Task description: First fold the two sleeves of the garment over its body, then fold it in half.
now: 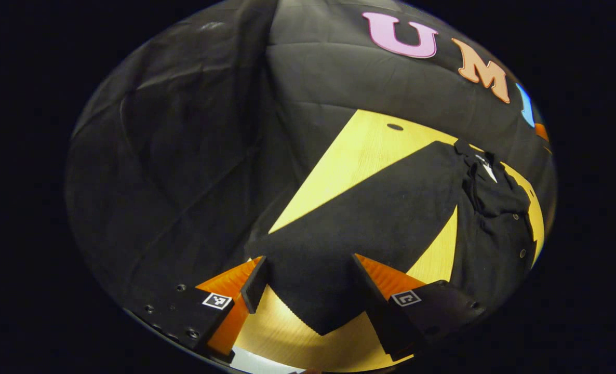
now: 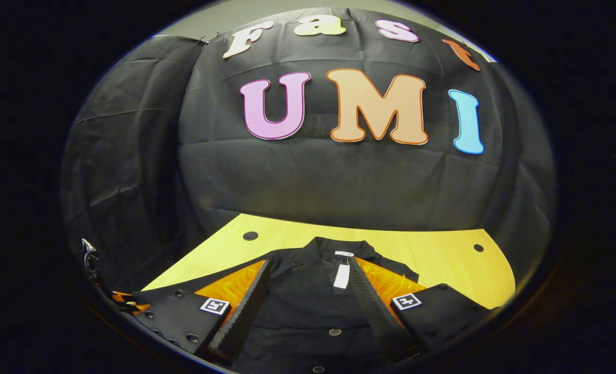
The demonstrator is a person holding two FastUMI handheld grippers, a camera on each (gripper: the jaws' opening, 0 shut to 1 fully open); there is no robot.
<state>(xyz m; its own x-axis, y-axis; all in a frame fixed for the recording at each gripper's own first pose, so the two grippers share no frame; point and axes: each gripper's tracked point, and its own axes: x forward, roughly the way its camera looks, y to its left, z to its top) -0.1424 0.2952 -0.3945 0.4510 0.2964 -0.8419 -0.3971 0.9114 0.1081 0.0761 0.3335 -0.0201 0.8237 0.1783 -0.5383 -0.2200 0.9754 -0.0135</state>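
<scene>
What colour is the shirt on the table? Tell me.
Plain black shirt with a white neck tag, clearest in the right gripper view.

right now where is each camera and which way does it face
Left gripper view: rides the left gripper, looking down its open fingers along a spread sleeve of the black garment on the yellow table.
Right gripper view: rides the right gripper, open fingers framing the collar, facing the back wall.
Shared: garment, table.
</scene>
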